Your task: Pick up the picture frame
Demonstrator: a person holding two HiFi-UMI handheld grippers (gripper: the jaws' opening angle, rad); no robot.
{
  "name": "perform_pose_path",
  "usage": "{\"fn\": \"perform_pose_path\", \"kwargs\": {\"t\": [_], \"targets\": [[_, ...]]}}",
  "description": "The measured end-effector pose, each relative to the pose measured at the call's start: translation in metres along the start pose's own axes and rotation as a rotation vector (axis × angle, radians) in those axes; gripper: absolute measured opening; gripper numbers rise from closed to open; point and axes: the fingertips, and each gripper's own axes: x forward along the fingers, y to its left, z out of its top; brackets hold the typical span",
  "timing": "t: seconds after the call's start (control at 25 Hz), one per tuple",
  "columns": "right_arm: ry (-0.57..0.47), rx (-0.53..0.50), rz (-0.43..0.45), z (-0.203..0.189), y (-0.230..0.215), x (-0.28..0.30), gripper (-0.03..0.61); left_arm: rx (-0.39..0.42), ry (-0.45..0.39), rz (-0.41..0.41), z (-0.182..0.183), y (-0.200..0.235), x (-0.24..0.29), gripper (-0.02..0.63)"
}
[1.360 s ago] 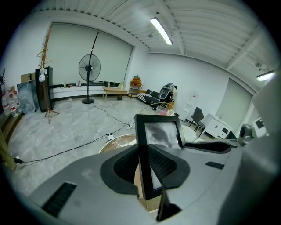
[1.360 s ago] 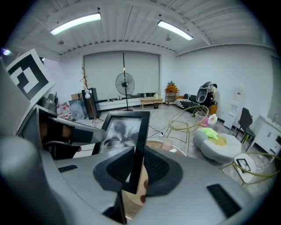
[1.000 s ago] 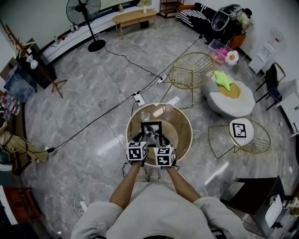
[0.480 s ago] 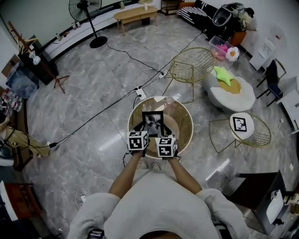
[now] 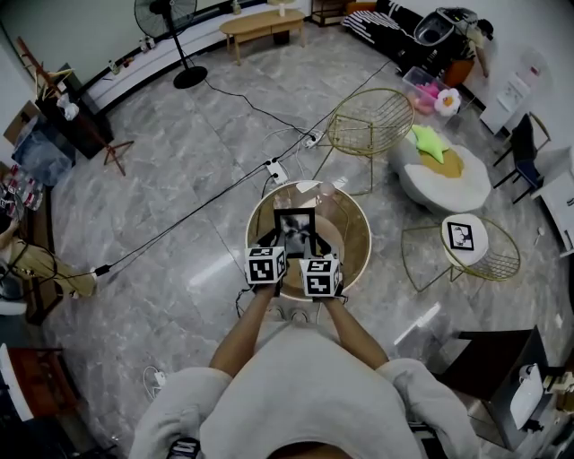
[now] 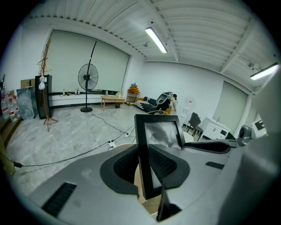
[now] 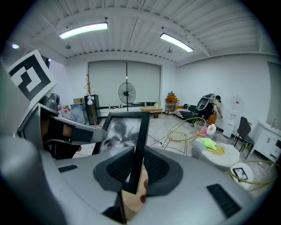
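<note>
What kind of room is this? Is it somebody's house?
Probably a living room, or a lounge set up like one. There's a standing fan, a gold wire chair and a low wooden table by the wall.

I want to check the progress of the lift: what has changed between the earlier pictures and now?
Nothing visibly changed. The left claw and the right claw stay clamped on the left and right edges of the black rectangular picture frame, over the round tan table. Only the head camera's aim shifted slightly.
</note>
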Motion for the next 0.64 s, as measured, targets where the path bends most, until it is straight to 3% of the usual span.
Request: {"fn": "perform_pose_path", "kwargs": {"t": [0.64], "targets": [[0.01,-0.001,0.003,-0.0033,-0.0075,0.0022,0.071,0.006,0.002,0.002,0.0013,-0.0061,0.0053,0.074]]}}
